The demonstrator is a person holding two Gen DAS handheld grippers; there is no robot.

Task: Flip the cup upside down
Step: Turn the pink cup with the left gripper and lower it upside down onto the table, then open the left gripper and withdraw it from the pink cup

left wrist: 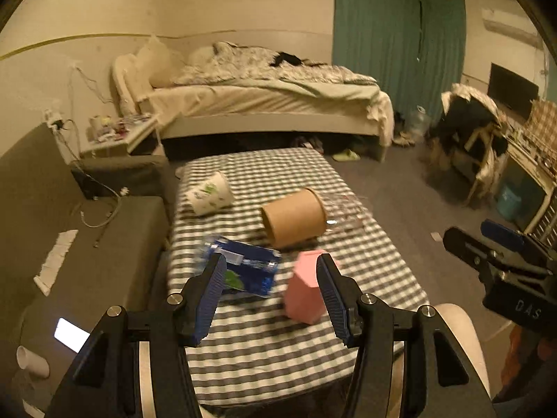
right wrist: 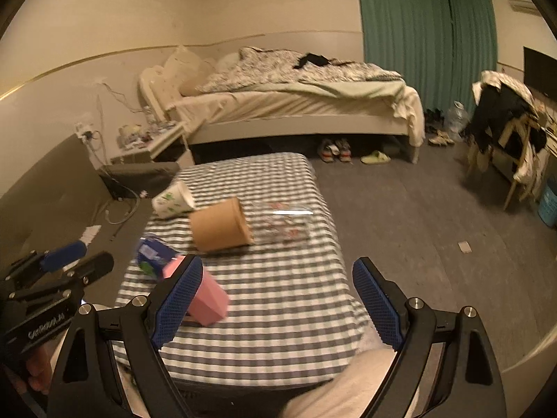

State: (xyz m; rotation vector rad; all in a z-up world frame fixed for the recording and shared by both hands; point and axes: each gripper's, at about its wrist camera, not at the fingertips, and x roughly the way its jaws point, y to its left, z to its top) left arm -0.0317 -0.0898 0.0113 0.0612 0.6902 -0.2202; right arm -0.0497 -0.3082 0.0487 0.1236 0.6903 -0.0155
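A brown paper cup (left wrist: 294, 216) lies on its side on the checked table (left wrist: 278, 331), also in the right wrist view (right wrist: 220, 225). A white cup with green leaves (left wrist: 210, 194) lies tilted behind it (right wrist: 173, 200). A pink faceted cup (left wrist: 303, 289) lies near the front (right wrist: 208, 296). My left gripper (left wrist: 271, 296) is open above the table's front, empty, with the pink cup beside its right finger. My right gripper (right wrist: 276, 301) is open and empty over the table's front right.
A blue packet (left wrist: 249, 268) lies front left. A clear plastic container (right wrist: 283, 224) lies right of the brown cup. A grey sofa (left wrist: 52, 244) with cables stands left, a bed (right wrist: 296, 104) behind, and a chair with clothes (right wrist: 504, 129) at right.
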